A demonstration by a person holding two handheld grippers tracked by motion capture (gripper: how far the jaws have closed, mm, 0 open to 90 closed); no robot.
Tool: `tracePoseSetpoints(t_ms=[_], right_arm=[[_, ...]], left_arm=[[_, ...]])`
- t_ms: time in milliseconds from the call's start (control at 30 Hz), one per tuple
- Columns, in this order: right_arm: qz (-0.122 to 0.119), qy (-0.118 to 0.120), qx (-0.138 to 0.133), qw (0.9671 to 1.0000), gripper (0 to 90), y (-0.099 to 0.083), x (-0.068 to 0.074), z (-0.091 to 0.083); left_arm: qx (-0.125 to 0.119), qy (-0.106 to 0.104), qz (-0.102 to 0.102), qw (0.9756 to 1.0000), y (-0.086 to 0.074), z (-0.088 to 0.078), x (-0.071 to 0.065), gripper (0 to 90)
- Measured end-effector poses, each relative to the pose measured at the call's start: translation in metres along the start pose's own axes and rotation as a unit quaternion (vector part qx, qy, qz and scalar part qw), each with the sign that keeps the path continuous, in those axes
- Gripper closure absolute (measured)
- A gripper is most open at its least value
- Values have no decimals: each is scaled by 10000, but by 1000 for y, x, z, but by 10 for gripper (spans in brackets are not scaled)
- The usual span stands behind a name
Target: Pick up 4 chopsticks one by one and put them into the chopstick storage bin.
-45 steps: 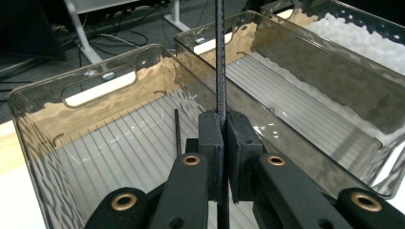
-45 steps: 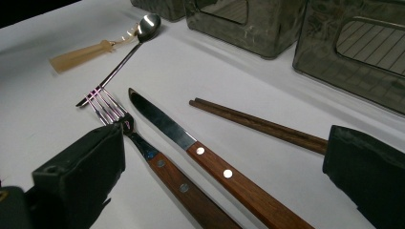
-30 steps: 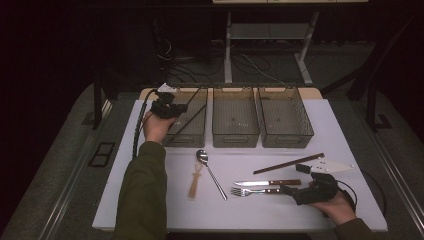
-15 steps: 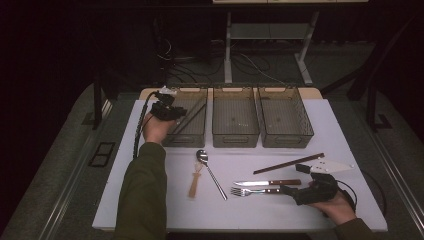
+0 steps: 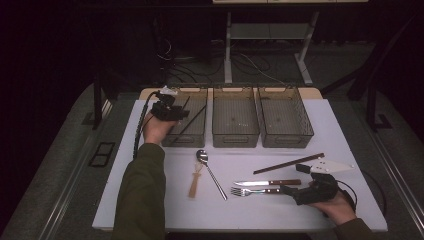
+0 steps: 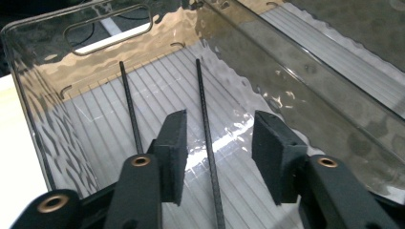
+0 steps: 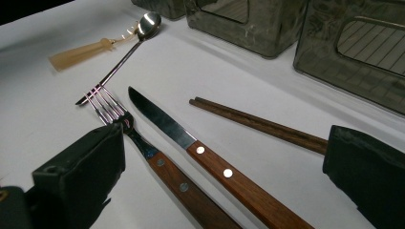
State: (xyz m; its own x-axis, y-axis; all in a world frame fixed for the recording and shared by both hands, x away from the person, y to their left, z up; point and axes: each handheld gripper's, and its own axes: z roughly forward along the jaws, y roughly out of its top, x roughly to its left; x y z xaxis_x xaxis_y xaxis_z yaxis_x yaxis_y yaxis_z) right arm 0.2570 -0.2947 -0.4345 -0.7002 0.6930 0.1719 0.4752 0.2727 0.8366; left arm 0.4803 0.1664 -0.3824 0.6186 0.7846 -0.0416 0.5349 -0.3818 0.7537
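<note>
Sorting job, cutlery into bins, judged early stage.

Left bin (image 5: 199, 134): two thin dark chopsticks (image 6: 206, 143) lie in it, leaning along the ribbed floor. Left gripper (image 5: 172, 113) hangs over this bin; jaws have just been opening, now stand partly apart. One stick runs between the pads (image 6: 173, 152) in the left gripper view, but no pad presses it, so it reads as released, nothing held. That item counts as done.

Middle bin (image 5: 235, 135) and right bin (image 5: 286, 137): look bare as far as the high view shows.

Still on the table (image 5: 150, 200), L to R: pale wooden piece (image 5: 194, 181), spoon (image 5: 210, 170), fork (image 7: 125, 125), knife (image 7: 200, 152), brown chopstick pair (image 7: 258, 125). All untouched, none binned.

Right gripper (image 5: 295, 192): low at the table's right, jaws wide, straddling the wooden handles of fork and knife in the right gripper view. Pads clear of both; no grip yet. Fork lies nearer the left jaw.

Judgement: one kind stowed, approx five items left. Next pick prob. fork or knife by the right hand.
</note>
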Motion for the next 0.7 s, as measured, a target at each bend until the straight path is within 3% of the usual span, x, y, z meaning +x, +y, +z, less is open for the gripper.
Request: tracePoseSetpoints(t_ms=[233, 333, 700], right_arm=[[4, -5, 0, 10000, 8, 0, 0, 0], [2, -10, 0, 10000, 8, 0, 0, 0], [13, -22, -3, 10000, 8, 0, 0, 0]], left_arm=[[-29, -265, 214, 9994, 1, -8, -6, 468], [-126, -379, 157, 9991, 0, -13, -9, 436], [-337, -773, 267, 9961, -5, -33, -26, 334]])
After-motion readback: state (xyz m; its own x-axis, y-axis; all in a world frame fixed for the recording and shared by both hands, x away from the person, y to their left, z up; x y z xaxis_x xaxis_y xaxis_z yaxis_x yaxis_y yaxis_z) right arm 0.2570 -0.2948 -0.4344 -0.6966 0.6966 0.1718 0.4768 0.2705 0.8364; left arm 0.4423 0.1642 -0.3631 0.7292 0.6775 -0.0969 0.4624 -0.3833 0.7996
